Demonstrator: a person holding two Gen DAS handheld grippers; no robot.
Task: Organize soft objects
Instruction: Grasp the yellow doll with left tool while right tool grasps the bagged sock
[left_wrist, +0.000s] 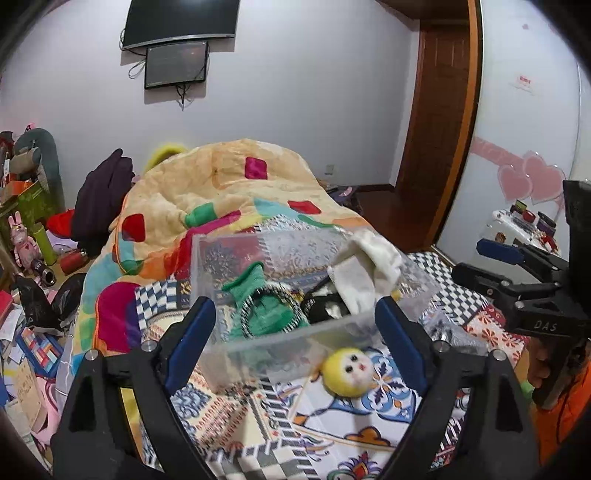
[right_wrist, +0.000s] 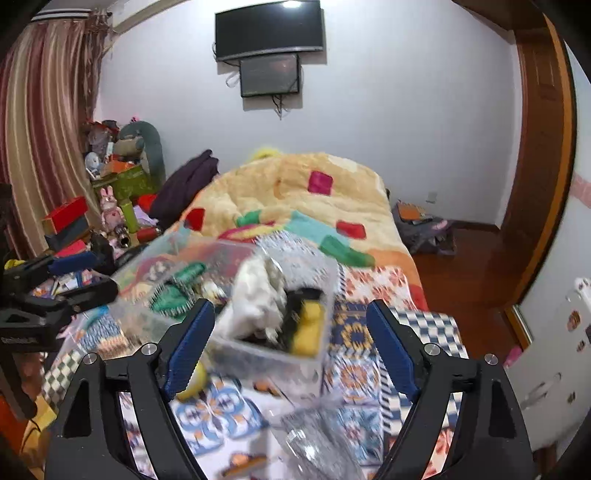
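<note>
both grippers, left (left_wrist: 295, 339) and right (right_wrist: 290, 345), open and empty; grab yellow doll head (left_wrist: 347, 371) low, drop into clear bin (left_wrist: 295, 332).

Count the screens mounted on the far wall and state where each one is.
2. The larger dark TV sits highest on the white wall; the smaller screen hangs directly beneath it, cables dangling below. Nothing suggests more, though the view ends at the frame's edges.
</note>
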